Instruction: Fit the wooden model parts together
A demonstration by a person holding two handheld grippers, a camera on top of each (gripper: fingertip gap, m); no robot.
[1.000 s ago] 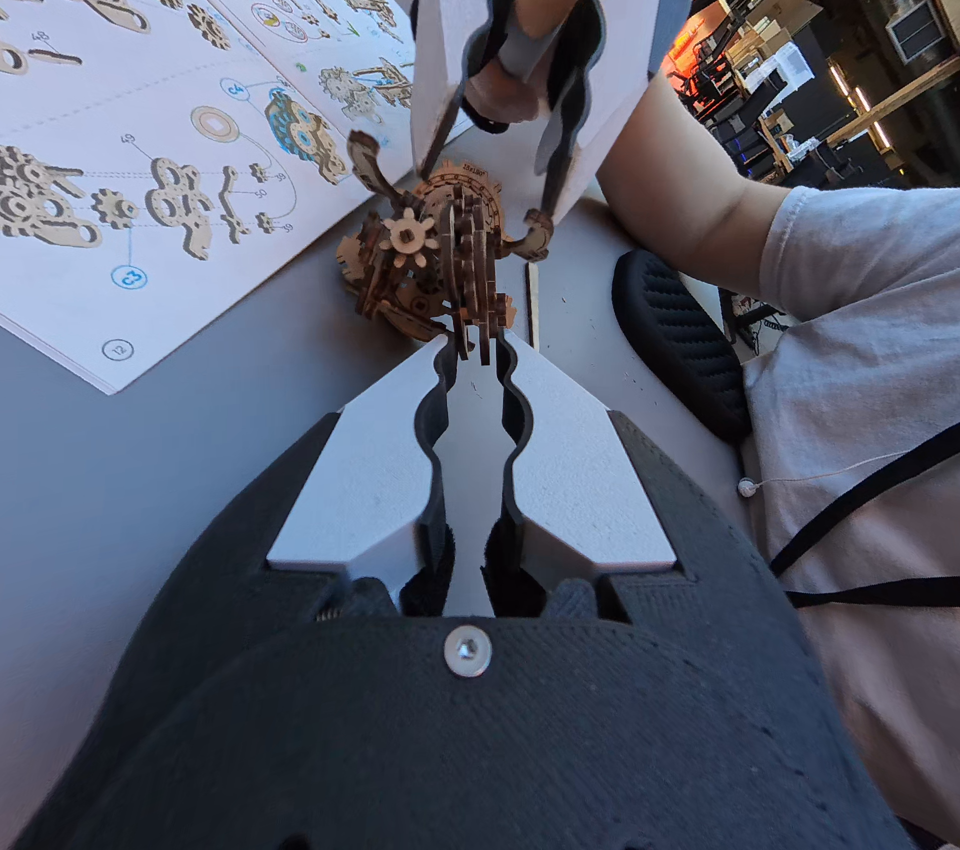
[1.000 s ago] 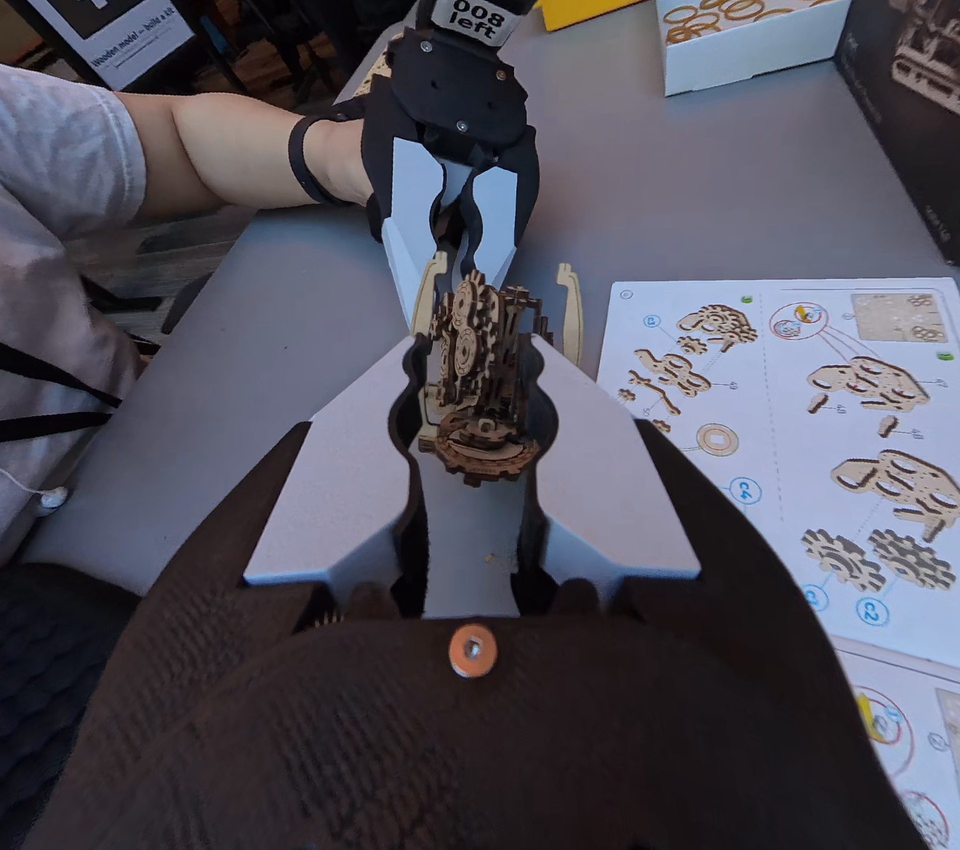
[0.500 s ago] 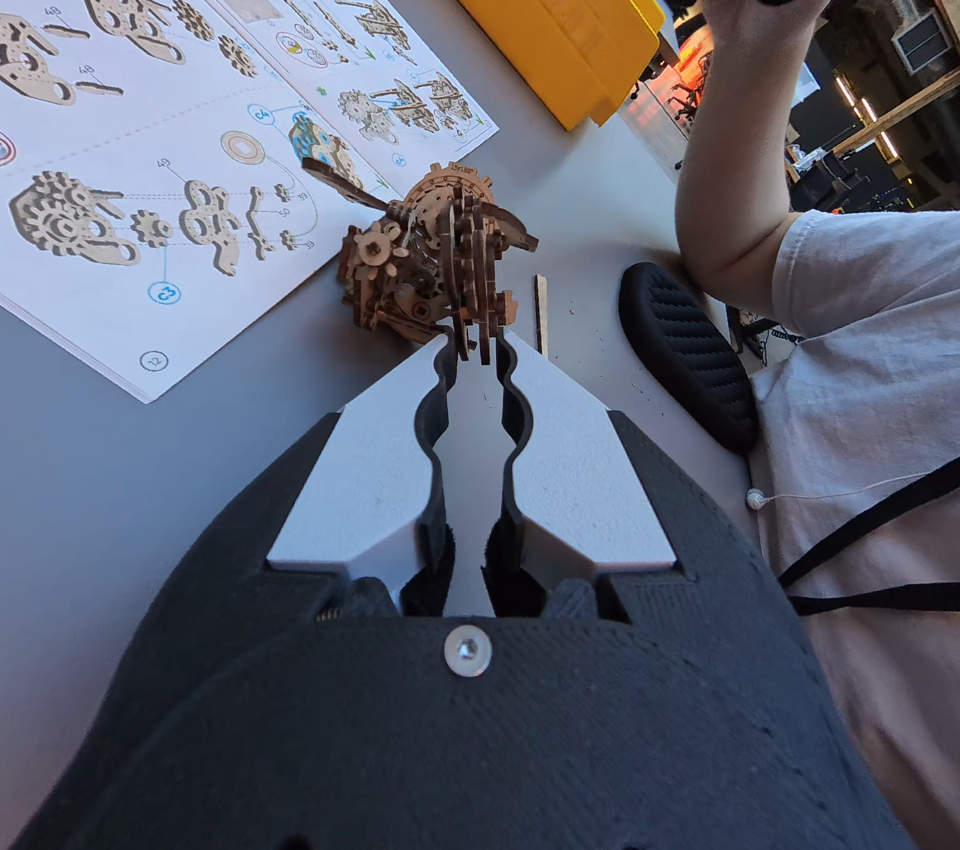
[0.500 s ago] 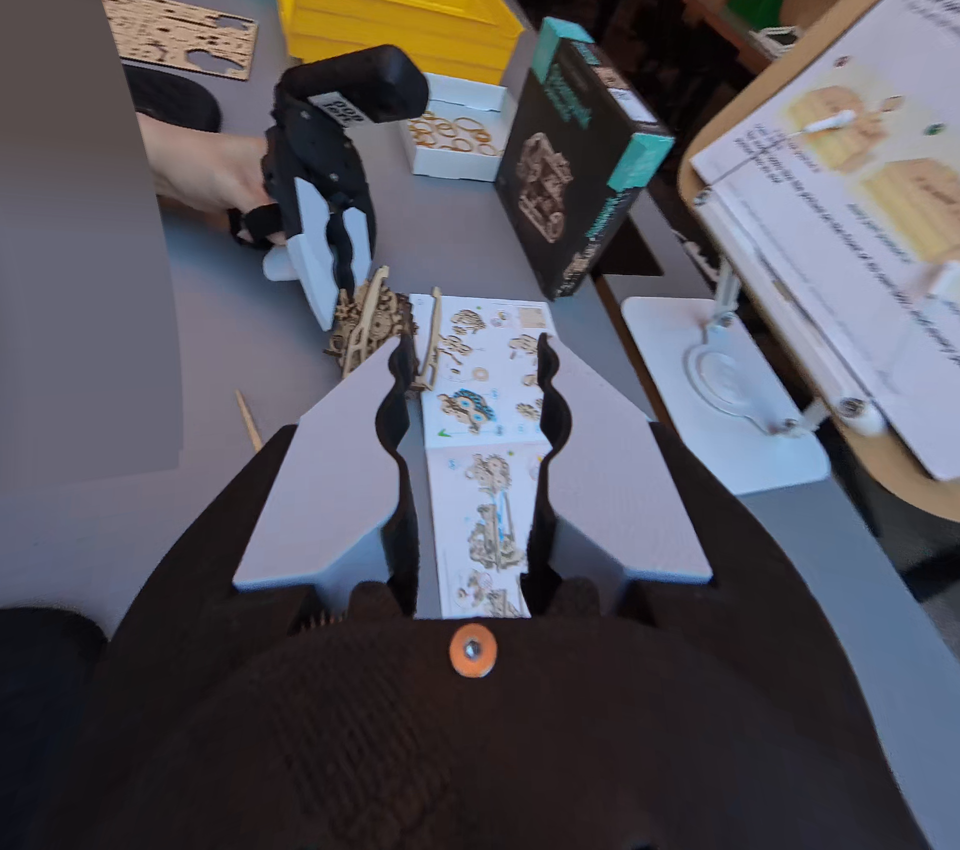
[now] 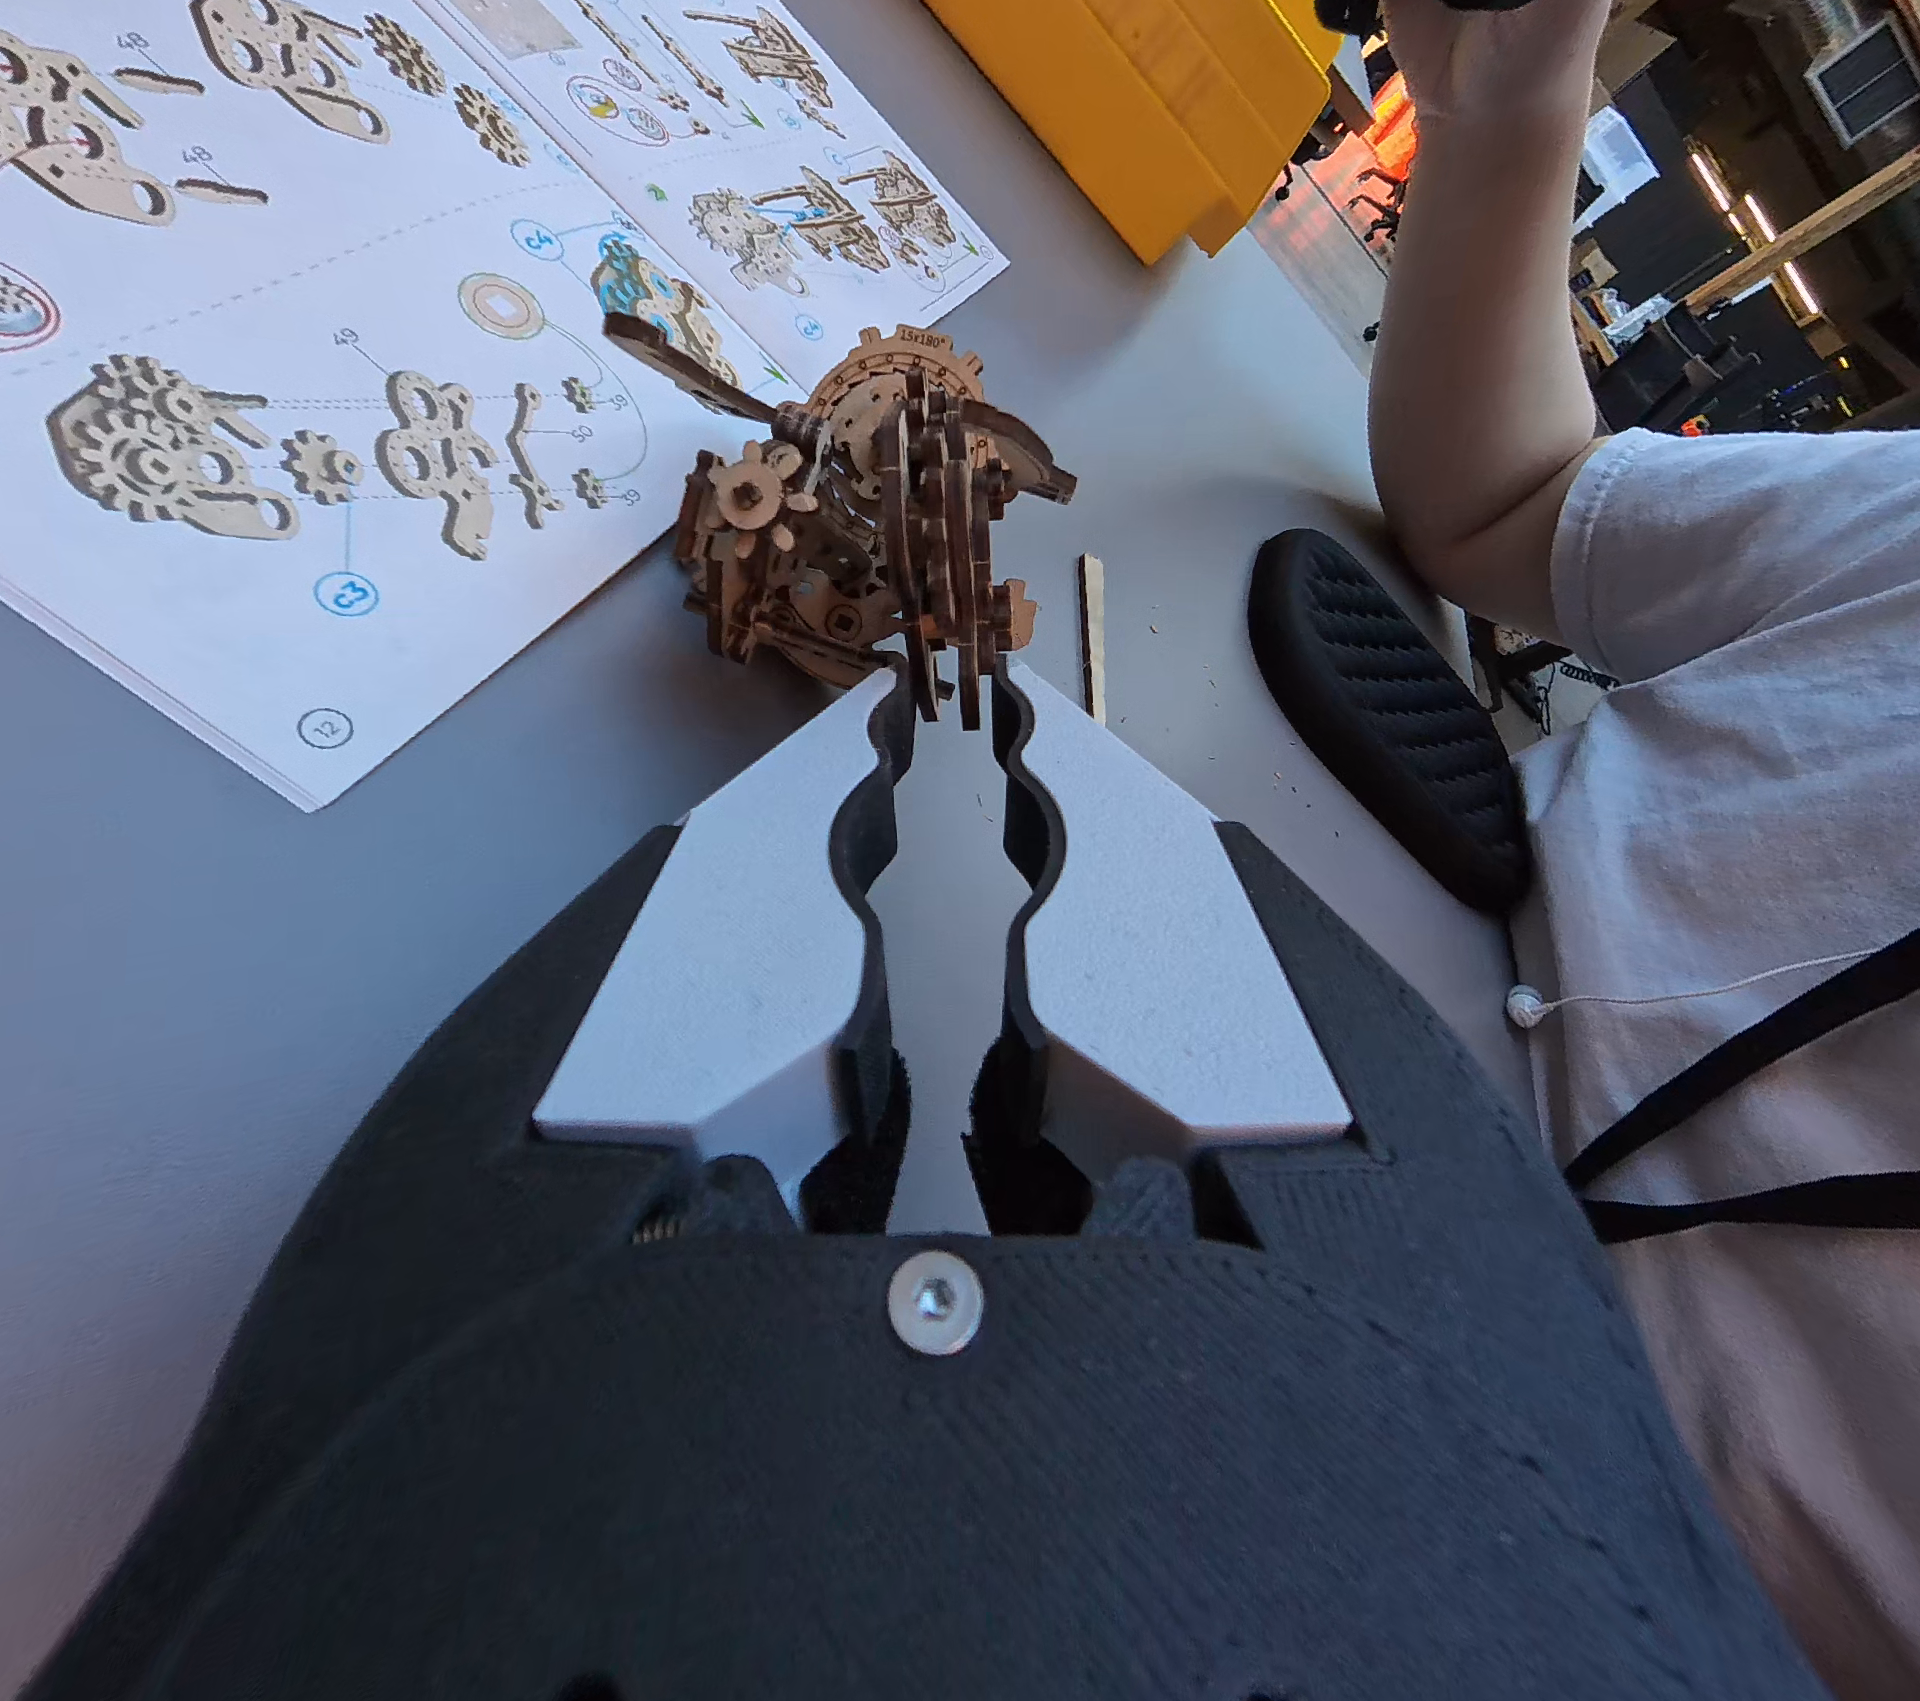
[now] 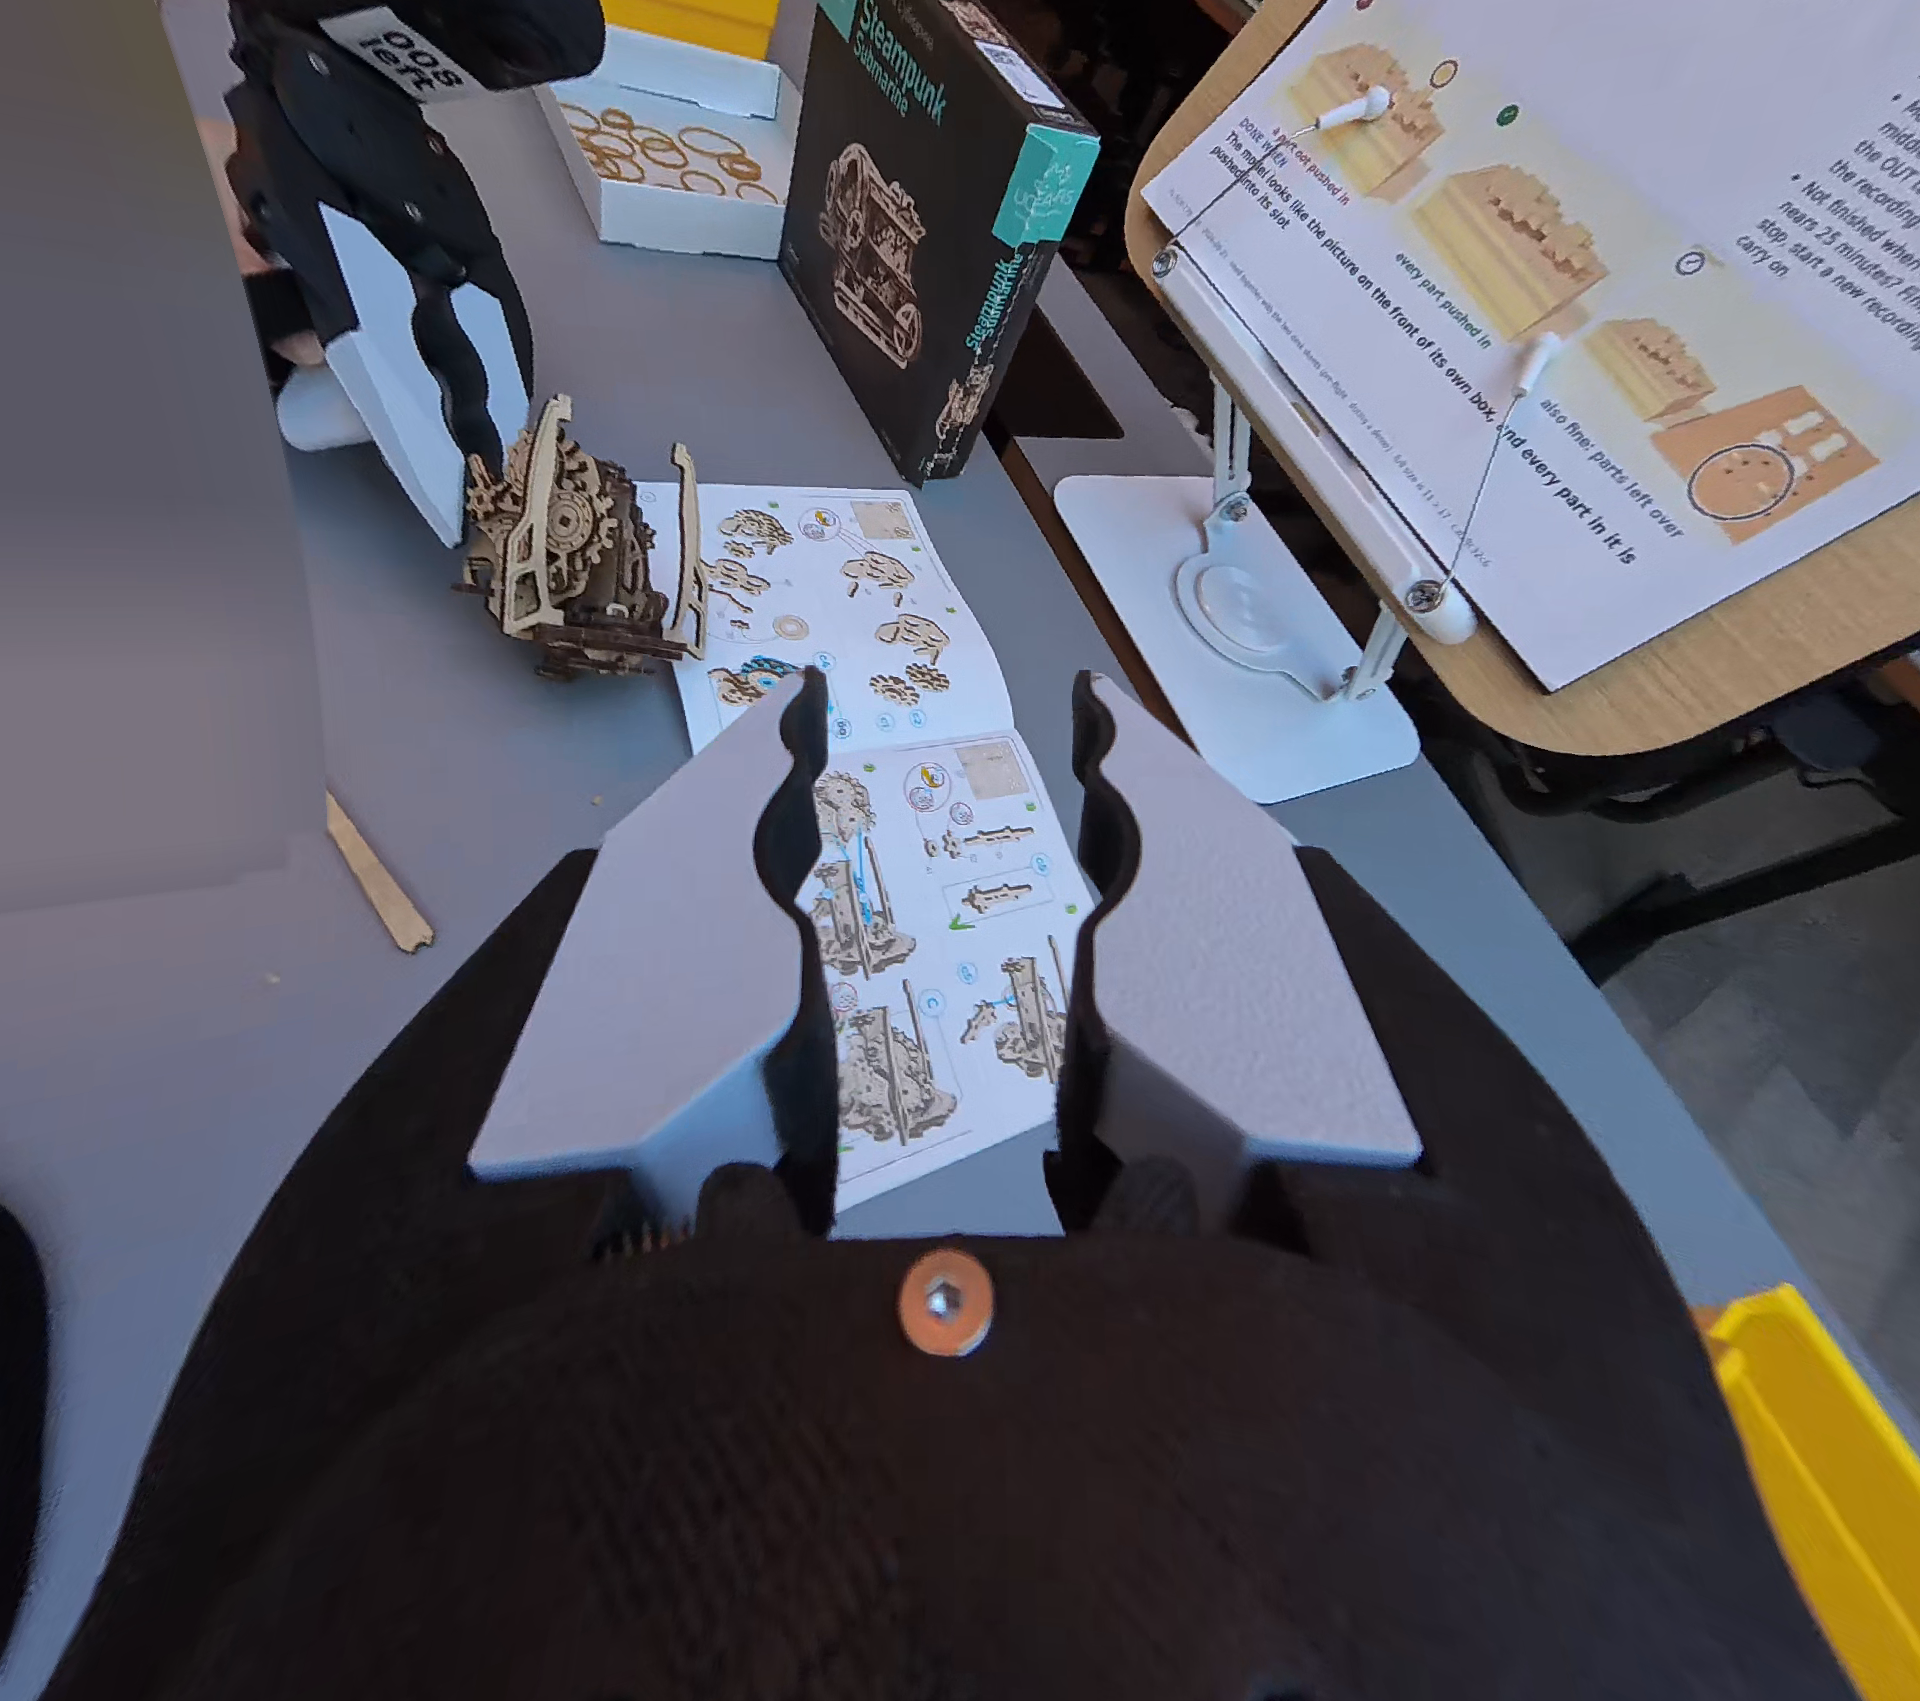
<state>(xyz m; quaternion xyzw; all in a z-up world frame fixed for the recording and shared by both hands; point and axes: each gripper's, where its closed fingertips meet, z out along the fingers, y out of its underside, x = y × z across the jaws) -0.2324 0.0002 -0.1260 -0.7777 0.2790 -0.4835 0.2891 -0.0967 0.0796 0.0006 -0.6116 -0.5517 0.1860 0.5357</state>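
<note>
step: between fits. Left tool (image 5: 945, 695) clamped on the plates at the near edge of the wooden model (image 5: 862, 529), holding it on the desk (image 5: 208, 976). No loose part is in either tool.
right tool: (image 6: 940, 695) jaws apart, empty, raised above the desk over the open instruction booklet (image 6: 935, 872), well clear of the model.
model location: on the desk, at the booklet's edge, two curved arms sticking up.
next (judgement): right tool needs to fetch the next part; candidate is the thin wooden stick (image 5: 1089, 633) lying just beside the model. Fine pinch, flat on the desk, awkward pickup.
count: 2 tools, 1 model, 1 stick, 1 booklet, 1 kit box (image 6: 925, 197), 1 white tray of rings (image 6: 675, 165).
</note>
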